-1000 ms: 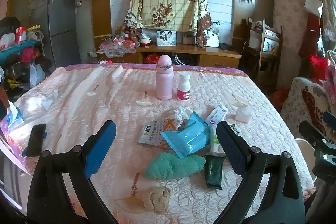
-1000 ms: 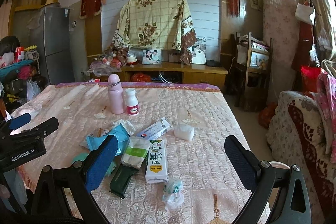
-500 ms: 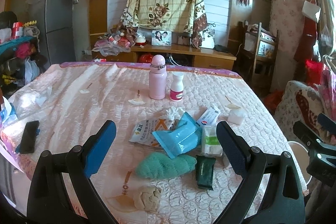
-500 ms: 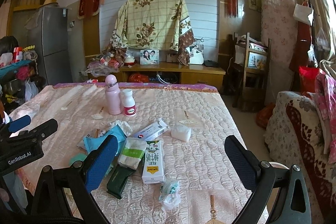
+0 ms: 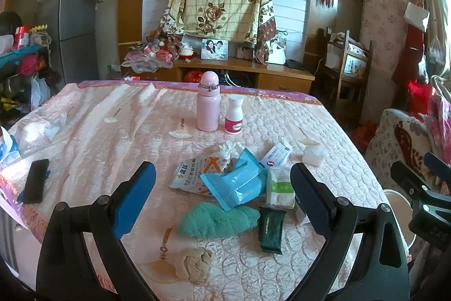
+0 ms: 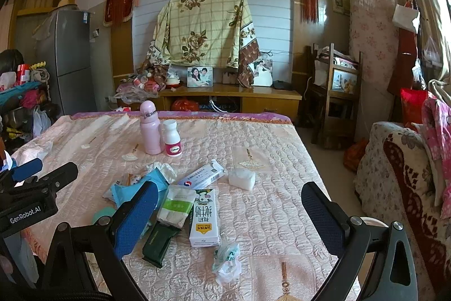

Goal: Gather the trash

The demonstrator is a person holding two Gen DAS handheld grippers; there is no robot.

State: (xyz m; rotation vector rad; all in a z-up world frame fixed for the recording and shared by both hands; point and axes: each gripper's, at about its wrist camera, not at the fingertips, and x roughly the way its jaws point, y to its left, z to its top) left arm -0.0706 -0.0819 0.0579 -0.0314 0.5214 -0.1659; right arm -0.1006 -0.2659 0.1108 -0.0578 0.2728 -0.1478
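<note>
Trash lies in a cluster on the quilted table: a blue wrapper [image 5: 236,184], a printed snack bag [image 5: 191,178], a teal cloth [image 5: 217,220], a dark green packet [image 5: 271,227], a tan crumpled wad [image 5: 194,264], a white-green tissue pack [image 5: 279,186] and a white box [image 5: 276,153]. The right wrist view adds a milk carton [image 6: 205,217] and a crumpled plastic wrapper [image 6: 227,261]. My left gripper [image 5: 222,199] is open and empty above the cluster. My right gripper [image 6: 229,212] is open and empty over the carton.
A pink bottle [image 5: 208,105] and a white pill bottle [image 5: 234,117] stand further back. A white tissue block [image 5: 313,154] lies right, a black phone [image 5: 33,184] at the left edge. A white bin rim [image 5: 400,205] shows past the table's right edge, beside a sofa [image 6: 400,177].
Both views have shifted slightly; the trash sits a little lower and more left in frame. Both grippers stay open and nothing on the table has moved.
</note>
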